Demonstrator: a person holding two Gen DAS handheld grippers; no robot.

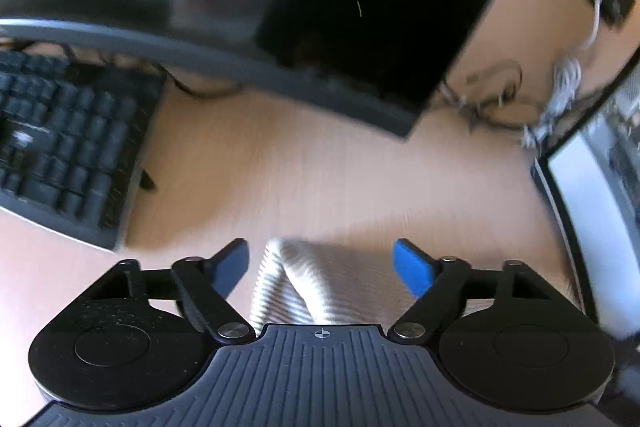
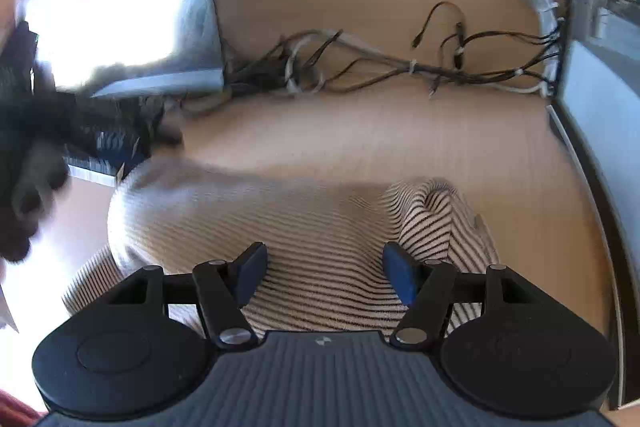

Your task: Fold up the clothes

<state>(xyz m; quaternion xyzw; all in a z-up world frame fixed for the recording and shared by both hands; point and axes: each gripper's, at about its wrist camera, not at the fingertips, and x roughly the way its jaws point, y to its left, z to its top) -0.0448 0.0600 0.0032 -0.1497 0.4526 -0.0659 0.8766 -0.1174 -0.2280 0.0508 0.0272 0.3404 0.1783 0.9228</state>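
While both tools gape, the striped garment (image 2: pixel 320 227) lies bunched

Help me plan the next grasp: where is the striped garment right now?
The striped garment lies bunched on the wooden desk, in front of the open right gripper, with the cable tangle beyond it. In the left wrist view, a fold sits between the open left gripper fingers.

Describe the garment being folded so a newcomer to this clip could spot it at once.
On the light wooden desk, in front of the tangle of cables, lies a cream garment with thin dark stripes. It is the only cloth there, bunched between the right gripper fingers.
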